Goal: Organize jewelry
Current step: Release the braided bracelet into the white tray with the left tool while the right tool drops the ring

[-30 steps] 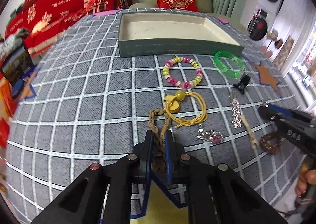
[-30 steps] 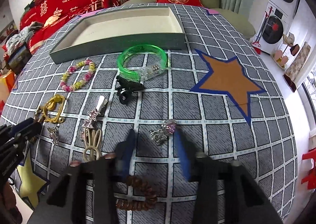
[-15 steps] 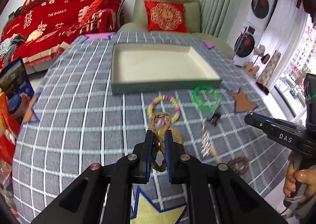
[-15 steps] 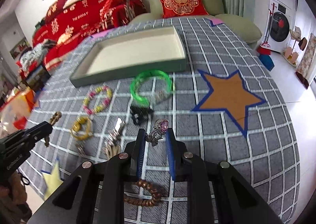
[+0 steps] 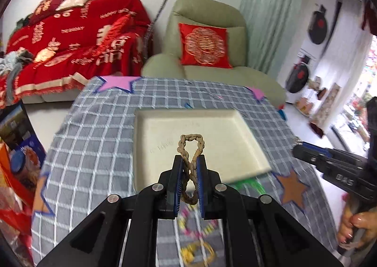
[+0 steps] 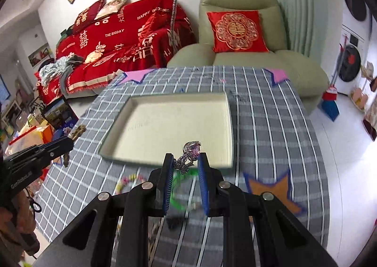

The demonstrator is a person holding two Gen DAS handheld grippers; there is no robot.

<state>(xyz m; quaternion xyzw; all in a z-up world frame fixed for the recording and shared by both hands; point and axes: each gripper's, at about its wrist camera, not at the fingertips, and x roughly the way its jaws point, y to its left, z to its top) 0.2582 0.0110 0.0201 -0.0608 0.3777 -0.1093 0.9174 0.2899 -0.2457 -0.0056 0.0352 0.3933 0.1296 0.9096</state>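
Much of the near edge of the grey checked tablecloth (image 5: 94, 139) is smeared by motion blur. There, a green plastic bangle (image 6: 179, 196), a pink-and-yellow beaded bracelet (image 6: 127, 180) and a yellow cord loop (image 5: 195, 252) show only as streaks, partly hidden behind the black gripper frames. A dark clip-like shape below the bangle is too blurred to identify.

The left gripper (image 5: 190, 168) is clamped on a tan braided rope bracelet (image 5: 190, 147), whose loop sticks up beyond the blue pads. The right gripper (image 6: 185, 163) is clamped on a silver ring-like ornament with a pink stone (image 6: 189, 152); its small details are hard to make out. Only the fingers of the person's right hand (image 5: 353, 227) show, at the picture's edge.

A second ago both grippers were low over the tablecloth, the right one open around the ornament. Now both pieces are lifted clear and held in front of the shallow cream-lined rectangular tray (image 6: 226, 111), which sits toward the far edge.
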